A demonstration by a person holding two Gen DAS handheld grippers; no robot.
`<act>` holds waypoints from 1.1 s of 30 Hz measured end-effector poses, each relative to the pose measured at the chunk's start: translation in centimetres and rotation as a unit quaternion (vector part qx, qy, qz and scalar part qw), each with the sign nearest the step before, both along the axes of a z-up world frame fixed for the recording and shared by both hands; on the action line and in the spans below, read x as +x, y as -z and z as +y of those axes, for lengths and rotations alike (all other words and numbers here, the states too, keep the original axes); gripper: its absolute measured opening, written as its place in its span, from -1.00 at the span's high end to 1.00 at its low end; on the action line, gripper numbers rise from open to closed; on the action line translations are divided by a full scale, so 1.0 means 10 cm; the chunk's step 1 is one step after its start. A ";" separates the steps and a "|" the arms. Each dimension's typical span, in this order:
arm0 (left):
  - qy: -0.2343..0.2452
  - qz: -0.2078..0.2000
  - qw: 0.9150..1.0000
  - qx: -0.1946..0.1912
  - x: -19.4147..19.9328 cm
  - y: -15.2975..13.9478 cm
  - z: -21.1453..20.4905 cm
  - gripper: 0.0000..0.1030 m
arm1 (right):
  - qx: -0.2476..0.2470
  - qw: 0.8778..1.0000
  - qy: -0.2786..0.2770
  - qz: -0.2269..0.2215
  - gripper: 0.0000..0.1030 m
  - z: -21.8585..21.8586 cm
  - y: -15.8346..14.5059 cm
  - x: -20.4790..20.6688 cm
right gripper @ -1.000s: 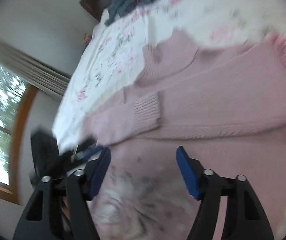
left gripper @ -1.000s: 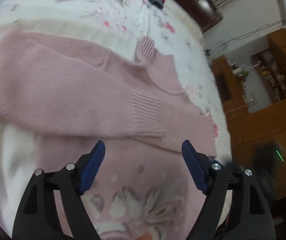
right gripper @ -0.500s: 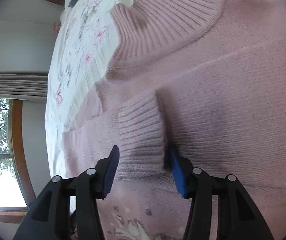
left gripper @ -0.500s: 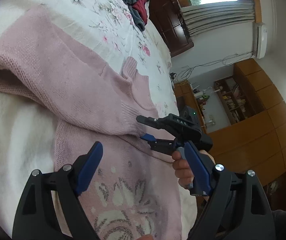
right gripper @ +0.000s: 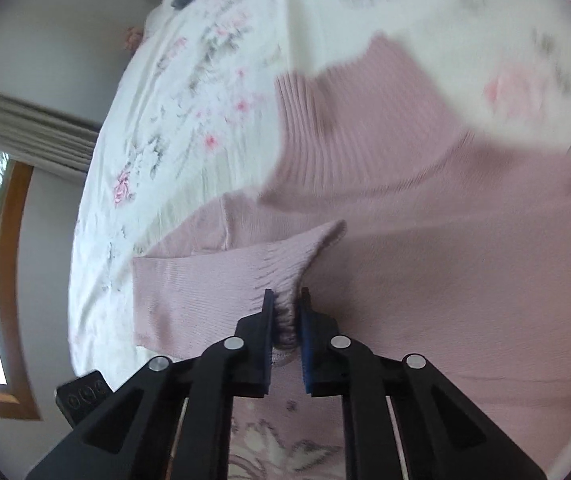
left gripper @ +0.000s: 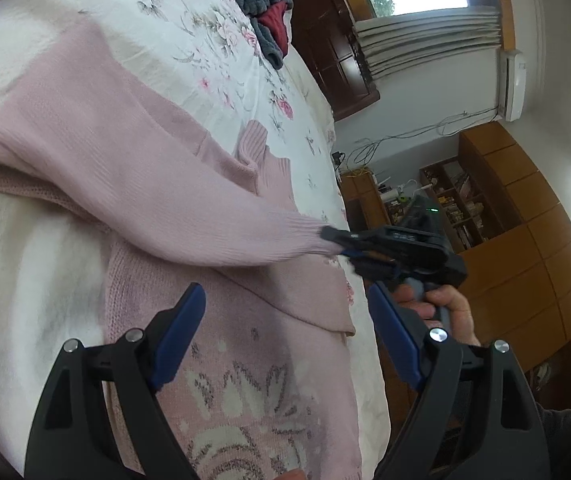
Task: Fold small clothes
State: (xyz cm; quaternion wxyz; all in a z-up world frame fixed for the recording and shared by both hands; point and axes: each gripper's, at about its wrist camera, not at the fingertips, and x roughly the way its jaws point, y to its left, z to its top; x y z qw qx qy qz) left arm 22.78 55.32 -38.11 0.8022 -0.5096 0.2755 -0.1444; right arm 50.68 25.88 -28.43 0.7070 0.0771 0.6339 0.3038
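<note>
The left tongs (left gripper: 285,336) hang spread wide and empty over the lower front of a pink knit sweater (left gripper: 133,168), just above its white flower pattern (left gripper: 245,420). The sweater lies flat on a bed covered by a white floral sheet (left gripper: 189,36). Beyond the left tongs, the right tongs (right gripper: 284,312) are clenched on the ribbed cuff (right gripper: 277,276) of one sleeve (left gripper: 189,216), which stretches raised across the sweater's body from the far shoulder to the bed's edge. The person's hand (left gripper: 441,304) grips the handle of the right tongs there. Past the sleeve, the ribbed high collar (right gripper: 345,108) lies on the sheet. At the bed's far end sits a heap of grey and red clothes (left gripper: 265,12), well apart from the sweater. Behind it stand a dark wooden headboard (left gripper: 329,52), a window with gathered curtains (left gripper: 425,44) and wooden shelves (left gripper: 461,200).
</note>
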 end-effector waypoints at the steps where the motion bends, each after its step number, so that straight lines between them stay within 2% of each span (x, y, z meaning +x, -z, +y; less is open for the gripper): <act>1: -0.002 -0.002 1.000 -0.002 0.00 0.00 0.01 -0.58 | -0.005 1.000 -0.003 -0.014 0.79 -0.05 -0.10 0.02; 9: 0.006 0.001 1.000 -0.005 -0.01 0.02 0.01 -0.55 | -0.034 0.996 0.005 -0.082 0.79 -0.52 -0.66 0.22; 14: 0.003 0.000 1.000 -0.009 -0.03 -0.10 0.10 -0.54 | -0.031 0.995 0.017 -0.096 0.79 -0.84 -0.76 0.28; 16: 0.004 0.006 1.000 0.002 0.00 -0.19 0.14 -0.54 | -0.030 0.994 0.025 -0.099 0.79 -1.01 -0.76 0.30; 23: 0.037 0.022 0.998 0.049 0.27 -0.53 0.23 -0.54 | -0.052 0.993 0.054 -0.090 0.79 -1.57 -0.48 0.34; 28: 0.062 0.067 0.993 0.079 0.55 -0.45 0.25 -0.54 | -0.068 0.993 0.075 -0.066 0.78 -1.93 0.01 0.31; 30: 0.066 0.096 0.990 0.085 0.67 -0.33 0.29 -0.54 | -0.041 0.995 0.084 -0.042 0.57 -2.05 0.22 0.30; 32: 0.070 0.132 0.985 0.088 0.79 -0.19 0.35 -0.53 | -0.002 0.991 0.133 -0.011 0.11 -2.28 0.37 0.33; 33: 0.071 0.137 0.984 0.087 0.81 -0.16 0.37 -0.52 | 0.026 0.987 0.156 0.004 0.07 -2.38 0.42 0.34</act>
